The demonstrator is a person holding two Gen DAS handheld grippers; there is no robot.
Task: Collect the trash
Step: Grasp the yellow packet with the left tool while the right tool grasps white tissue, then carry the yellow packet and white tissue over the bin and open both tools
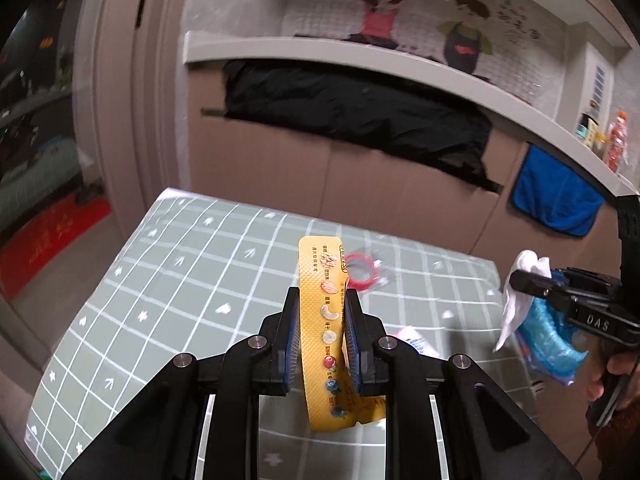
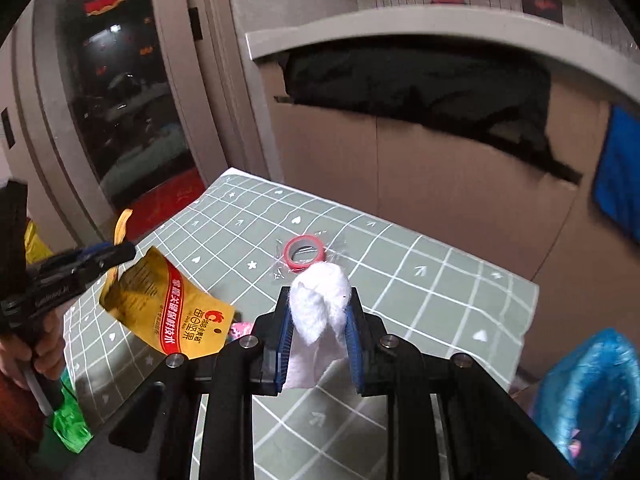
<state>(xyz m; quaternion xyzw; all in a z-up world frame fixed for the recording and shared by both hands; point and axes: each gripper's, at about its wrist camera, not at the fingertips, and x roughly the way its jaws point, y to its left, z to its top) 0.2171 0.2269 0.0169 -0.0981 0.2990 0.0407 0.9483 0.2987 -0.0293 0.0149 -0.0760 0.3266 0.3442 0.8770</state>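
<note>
My left gripper (image 1: 323,294) is shut on a yellow snack wrapper (image 1: 320,264), which stands up between the pads above the green checked table (image 1: 180,280). In the right wrist view the same wrapper (image 2: 176,312) hangs from the left gripper (image 2: 124,250) at the left. A crumpled white tissue (image 2: 320,300) is pinched in my shut right gripper (image 2: 320,294), lifted off the table (image 2: 440,280). The left wrist view shows that tissue (image 1: 524,268) in the right gripper (image 1: 518,278) at the right edge. A red tape roll (image 2: 305,252) in clear wrap lies on the table.
A blue plastic bag (image 2: 592,392) hangs off the table's right side. A small pink and white packet (image 1: 412,338) lies near the front. Cardboard panels with black cloth (image 1: 352,112) and a blue towel (image 1: 556,200) stand behind the table. A green bag (image 2: 70,424) sits lower left.
</note>
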